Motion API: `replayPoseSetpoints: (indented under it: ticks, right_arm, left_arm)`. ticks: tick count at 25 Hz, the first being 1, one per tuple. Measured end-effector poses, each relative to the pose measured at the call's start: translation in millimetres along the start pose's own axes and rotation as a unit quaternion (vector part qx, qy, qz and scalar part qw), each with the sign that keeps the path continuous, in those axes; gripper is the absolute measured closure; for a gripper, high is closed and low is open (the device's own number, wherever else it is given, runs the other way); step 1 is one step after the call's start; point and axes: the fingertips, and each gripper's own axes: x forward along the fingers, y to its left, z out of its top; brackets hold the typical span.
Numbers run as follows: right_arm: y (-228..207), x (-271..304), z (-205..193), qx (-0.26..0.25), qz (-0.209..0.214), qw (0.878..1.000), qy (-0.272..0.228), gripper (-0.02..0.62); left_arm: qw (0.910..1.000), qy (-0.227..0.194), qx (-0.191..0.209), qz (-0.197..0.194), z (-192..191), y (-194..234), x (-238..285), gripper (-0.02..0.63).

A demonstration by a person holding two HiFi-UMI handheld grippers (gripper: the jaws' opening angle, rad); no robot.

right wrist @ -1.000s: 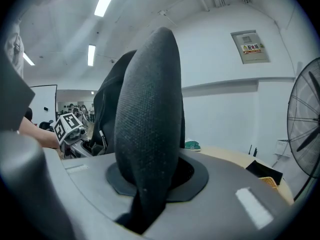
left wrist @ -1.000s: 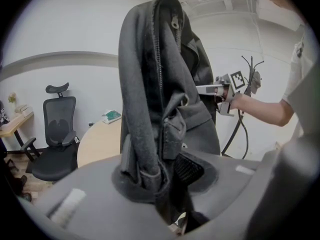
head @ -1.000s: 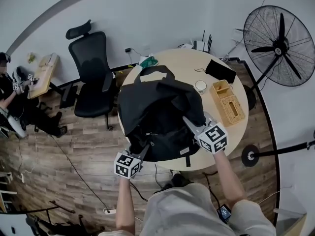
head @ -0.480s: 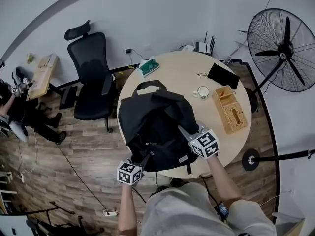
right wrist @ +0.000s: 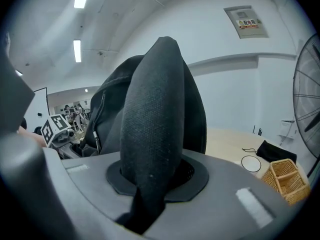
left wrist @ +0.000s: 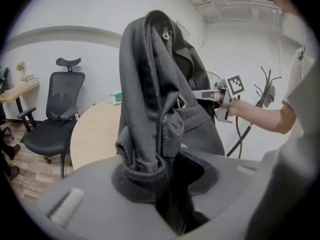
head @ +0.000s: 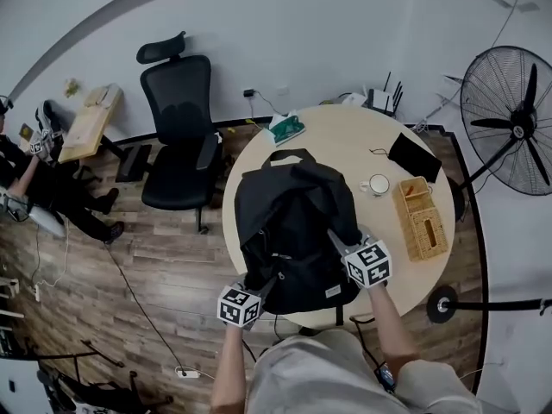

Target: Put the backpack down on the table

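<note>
One round wooden table [head: 336,141] fills the middle of the room. The black backpack [head: 293,227] stands upright over its near edge; I cannot tell from here whether its base rests on the wood. The left gripper [head: 272,278] is clamped on a bunched fold of fabric low on one side, and the right gripper [head: 333,235] pinches a padded strap on the other.

My worry is that the bag sits too close to the rim. If both let go there, the slack body could slump toward the person and slide off. Tipping sideways, it could knock the white cup [head: 376,184] near its right side.

The bag looks soft, creased and half-empty, its carry loop [head: 291,152] flopped toward the far side.
</note>
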Motion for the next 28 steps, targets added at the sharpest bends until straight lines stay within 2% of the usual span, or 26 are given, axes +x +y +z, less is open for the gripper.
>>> replayPoseSetpoints:
  ticks: [5, 11, 18, 28]
  right_arm:
    - [-12, 17, -2, -0.001, 0.005, 1.000, 0.010, 0.522]
    - [-35, 18, -10, 0.028, -0.002, 1.000, 0.007, 0.522]
    - [-46, 40, -14, 0.018, -0.001, 1.000, 0.008, 0.521]
    - [-74, 80, -36, 0.041, -0.007, 0.998, 0.038, 0.515]
  left_arm:
    - [0.9995, -0.014, -0.026, 0.011, 9, 14, 11, 0.440]
    - [0.9987, -0.023, -0.038, 0.024, 20, 21, 29, 0.437]
    - [0.9960, -0.038, -0.065, 0.047, 19, 37, 40, 0.424]
    - [0.9914, -0.034, -0.098, 0.080, 18, 60, 57, 0.411]
